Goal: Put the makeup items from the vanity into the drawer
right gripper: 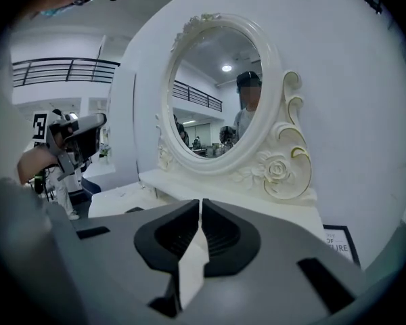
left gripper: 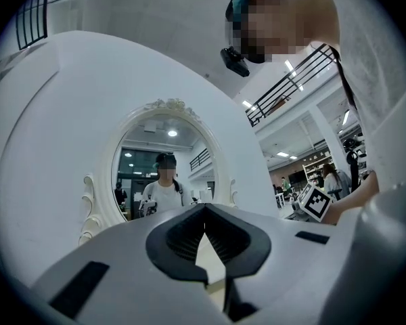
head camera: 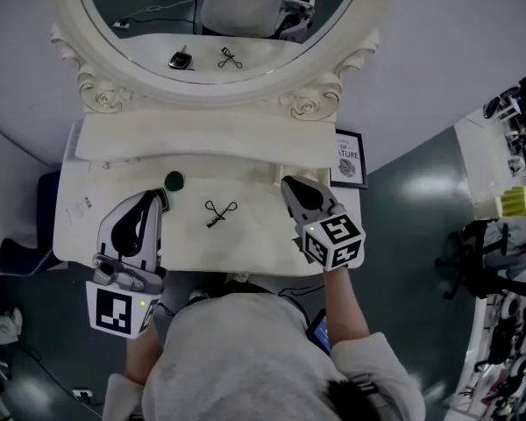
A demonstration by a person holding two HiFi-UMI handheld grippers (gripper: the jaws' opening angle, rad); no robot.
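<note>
Two makeup things lie on the white vanity surface (head camera: pixel 272 226), below the oval white-framed mirror (head camera: pixel 105 90). One is a small dark green round piece (head camera: pixel 174 181), left of centre. The other is a thin black metal eyelash curler (head camera: pixel 219 212), near the middle of the frame.

The left tongs (head camera: pixel 160 196) sit at lower left, with the tips pointing up the frame. In the left gripper view the left tongs (left gripper: pixel 204 212) are closed tip to tip and hold nothing. The right tongs (head camera: pixel 288 182) stand right of centre. Seen from their own view, the right tongs (right gripper: pixel 197 205) are also pressed together and empty.

The green round piece lies just beside the left tips, up and to their right, and well apart from the right tongs. The eyelash curler rests between the two pairs, somewhat nearer the left. Its long axis seems to run from upper right to lower left, though it is too small to read which end bears the handles.

The left hand looks better placed for either thing, and its tongs must first spread. No view shows the drawer, so nothing appears stowed yet.
</note>
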